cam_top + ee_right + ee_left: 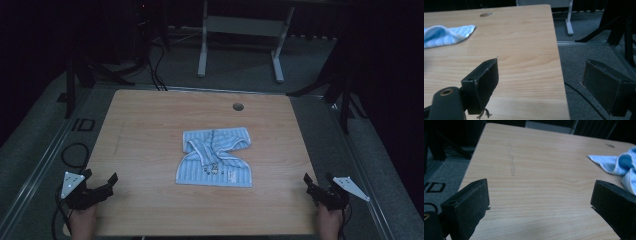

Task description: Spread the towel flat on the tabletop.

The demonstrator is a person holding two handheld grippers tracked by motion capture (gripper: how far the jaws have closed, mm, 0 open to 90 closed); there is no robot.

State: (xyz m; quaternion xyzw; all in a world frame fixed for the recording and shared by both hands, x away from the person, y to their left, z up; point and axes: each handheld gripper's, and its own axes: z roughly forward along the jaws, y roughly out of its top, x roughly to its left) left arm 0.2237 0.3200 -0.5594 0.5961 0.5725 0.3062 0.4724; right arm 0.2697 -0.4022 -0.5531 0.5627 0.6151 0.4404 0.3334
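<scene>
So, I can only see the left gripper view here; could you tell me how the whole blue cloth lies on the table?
Observer: In the high view the blue striped cloth lies near the middle of the table, crumpled at its far part and flatter toward the person.
Operator: Thank you. Where is the other gripper?
Observer: The right gripper is at the table's near right edge, jaws open, well apart from the cloth.
Operator: And does mine hold anything?
Observer: No, the left gripper sits at the near left corner, open with nothing between its jaws.
</scene>
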